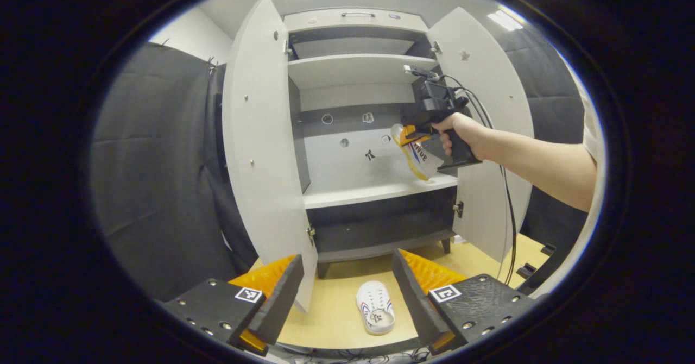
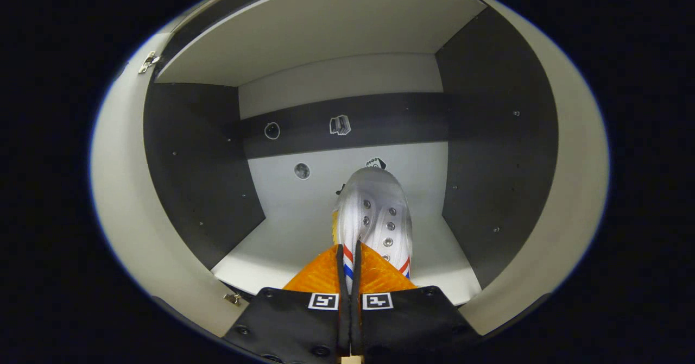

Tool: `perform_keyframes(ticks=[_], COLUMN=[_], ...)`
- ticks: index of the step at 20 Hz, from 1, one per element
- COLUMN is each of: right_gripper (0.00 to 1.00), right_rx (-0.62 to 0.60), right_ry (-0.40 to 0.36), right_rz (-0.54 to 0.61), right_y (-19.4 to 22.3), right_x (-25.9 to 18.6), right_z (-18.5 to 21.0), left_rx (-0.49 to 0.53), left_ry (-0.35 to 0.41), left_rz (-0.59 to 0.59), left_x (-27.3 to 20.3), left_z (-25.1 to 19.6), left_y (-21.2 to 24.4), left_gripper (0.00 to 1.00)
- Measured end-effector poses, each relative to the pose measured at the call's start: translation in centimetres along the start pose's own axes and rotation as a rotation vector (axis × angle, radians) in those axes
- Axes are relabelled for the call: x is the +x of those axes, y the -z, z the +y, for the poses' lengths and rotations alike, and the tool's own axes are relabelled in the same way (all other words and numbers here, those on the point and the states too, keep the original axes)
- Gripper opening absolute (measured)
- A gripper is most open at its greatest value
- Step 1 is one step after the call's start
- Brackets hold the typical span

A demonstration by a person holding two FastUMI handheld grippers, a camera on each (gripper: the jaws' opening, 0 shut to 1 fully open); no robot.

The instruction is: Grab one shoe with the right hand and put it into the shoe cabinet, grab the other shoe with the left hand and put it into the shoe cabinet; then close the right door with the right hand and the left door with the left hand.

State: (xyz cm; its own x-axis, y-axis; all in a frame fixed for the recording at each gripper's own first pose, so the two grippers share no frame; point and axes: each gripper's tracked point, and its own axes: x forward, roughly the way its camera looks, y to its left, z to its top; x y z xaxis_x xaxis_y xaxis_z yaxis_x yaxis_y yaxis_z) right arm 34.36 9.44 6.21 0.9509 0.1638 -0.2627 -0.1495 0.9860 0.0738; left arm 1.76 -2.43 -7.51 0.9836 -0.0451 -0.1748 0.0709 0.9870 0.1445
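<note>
One shoe (image 2: 373,217) is clamped between the right gripper (image 2: 350,277) jaws inside the shoe cabinet (image 1: 353,70); the other shoe (image 1: 376,306) is seen on the floor (image 1: 336,320) between the left gripper (image 1: 347,293) jaws, spread apart.

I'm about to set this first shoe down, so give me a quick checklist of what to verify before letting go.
1. Right gripper clamped on the held shoe: ok.
2. Shoe over the shelf, inside the cabinet: ok.
3. Sole resting on the shelf: cannot tell; in the left gripper view it hangs tilted.
4. Both doors open, left door, right door: ok.
5. Left gripper open, second shoe on the floor ahead: ok.
</note>
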Motion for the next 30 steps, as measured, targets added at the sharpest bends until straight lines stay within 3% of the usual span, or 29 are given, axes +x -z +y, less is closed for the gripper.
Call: perform_keyframes(ticks=[3,8,14,17,19,20,21,23,27,30], right_gripper=[0.01,0.0,0.04,0.05,0.3,0.25,0.39,1.0,0.98,0.98], right_rx=[0.021,0.056,0.139,0.195,0.247,0.252,0.242,0.204,0.08,0.073], right_ry=[0.002,-0.012,-0.011,-0.026,-0.057,-0.077,-0.073,-0.065,-0.037,-0.037], right_rz=[0.023,0.092,0.139,0.159,0.129,0.112,0.107,0.089,0.04,-0.021], right_y=[0.4,2.2,3.5,4.2,3.6,3.0,3.3,3.7,3.6,2.2], right_x=[2.5,6.9,10.1,11.1,11.2,11.1,10.7,9.9,6.2,2.9], right_z=[-0.6,-0.9,-1.6,-1.7,-0.9,-0.8,-0.5,-0.4,-0.8,-0.8], left_rx=[-0.036,0.029,0.021,0.102,0.137,0.138,0.122,0.052,-0.036,-0.04], left_ry=[-0.028,-0.113,-0.189,-0.263,-0.27,-0.267,-0.256,-0.232,-0.188,-0.133], left_rz=[0.034,0.059,0.092,0.133,0.142,0.145,0.147,0.165,0.197,0.185], left_x=[0.3,1.1,1.4,1.6,1.5,1.5,1.7,1.5,1.6,2.3], left_z=[0.0,0.9,1.1,2.3,2.0,1.8,1.4,0.5,-0.1,-0.1], left_y=[0.5,0.2,0.3,0.6,0.8,0.9,1.0,2.4,4.5,5.1], left_gripper=[0.94,0.96,0.94,0.94,0.94,0.94,0.94,0.94,0.94,0.95])
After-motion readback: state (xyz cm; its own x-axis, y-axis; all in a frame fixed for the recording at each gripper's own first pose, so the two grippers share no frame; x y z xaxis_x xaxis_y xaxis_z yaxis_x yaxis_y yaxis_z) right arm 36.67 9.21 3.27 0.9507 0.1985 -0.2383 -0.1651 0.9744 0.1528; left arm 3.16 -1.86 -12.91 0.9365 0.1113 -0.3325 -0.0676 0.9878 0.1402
